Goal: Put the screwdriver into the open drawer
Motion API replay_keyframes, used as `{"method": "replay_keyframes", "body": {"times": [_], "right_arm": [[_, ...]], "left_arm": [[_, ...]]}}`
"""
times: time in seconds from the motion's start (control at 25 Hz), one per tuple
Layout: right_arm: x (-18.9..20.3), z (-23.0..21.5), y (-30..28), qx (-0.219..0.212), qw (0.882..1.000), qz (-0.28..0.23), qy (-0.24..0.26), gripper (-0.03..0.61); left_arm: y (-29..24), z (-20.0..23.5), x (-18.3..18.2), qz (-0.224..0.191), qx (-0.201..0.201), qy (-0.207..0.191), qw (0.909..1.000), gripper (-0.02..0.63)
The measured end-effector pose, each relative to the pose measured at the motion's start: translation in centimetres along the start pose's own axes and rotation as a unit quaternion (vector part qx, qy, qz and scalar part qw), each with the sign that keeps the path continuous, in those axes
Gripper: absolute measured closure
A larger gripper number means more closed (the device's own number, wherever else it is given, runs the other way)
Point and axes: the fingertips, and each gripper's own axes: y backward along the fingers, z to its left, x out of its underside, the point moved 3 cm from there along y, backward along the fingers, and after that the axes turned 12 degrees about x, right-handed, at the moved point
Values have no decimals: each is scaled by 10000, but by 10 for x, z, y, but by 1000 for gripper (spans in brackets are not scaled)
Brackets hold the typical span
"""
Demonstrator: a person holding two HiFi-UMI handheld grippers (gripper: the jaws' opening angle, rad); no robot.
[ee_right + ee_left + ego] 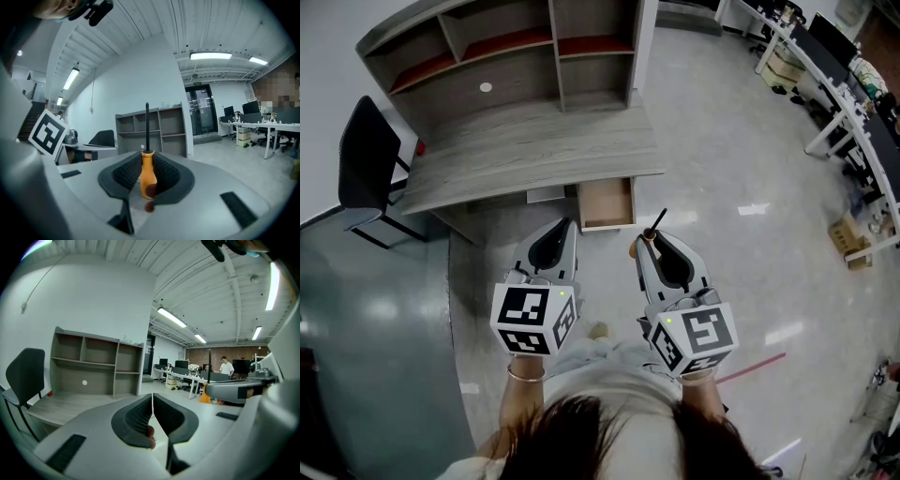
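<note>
A screwdriver [147, 171] with an orange handle and a black shaft stands upright between the jaws of my right gripper [148, 174], which is shut on it. In the head view the screwdriver [651, 232] sticks out past the right gripper [660, 246], its shaft pointing toward the desk. The open drawer [607, 203] hangs under the front edge of the grey wooden desk [525, 152], a short way ahead of both grippers, and looks empty. My left gripper [555, 238] is shut with nothing in it; its pads [140, 414] meet.
A shelf unit [502, 47] stands on the back of the desk. A black chair [367, 159] sits at the desk's left end. White office desks [839, 89] with monitors line the far right. A cardboard box [850, 242] lies on the floor at right.
</note>
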Motion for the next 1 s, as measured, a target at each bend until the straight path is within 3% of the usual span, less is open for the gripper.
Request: {"method": "replay_keyframes", "body": {"times": [0.4, 1.0], "right_arm": [[10, 3, -23, 77, 9997, 179, 113, 491], [30, -28, -99, -177, 9974, 475, 512, 491]], "left_arm": [[-9, 23, 4, 35, 35, 100, 9999, 589], [-55, 73, 12, 118, -461, 414, 9980, 589]]}}
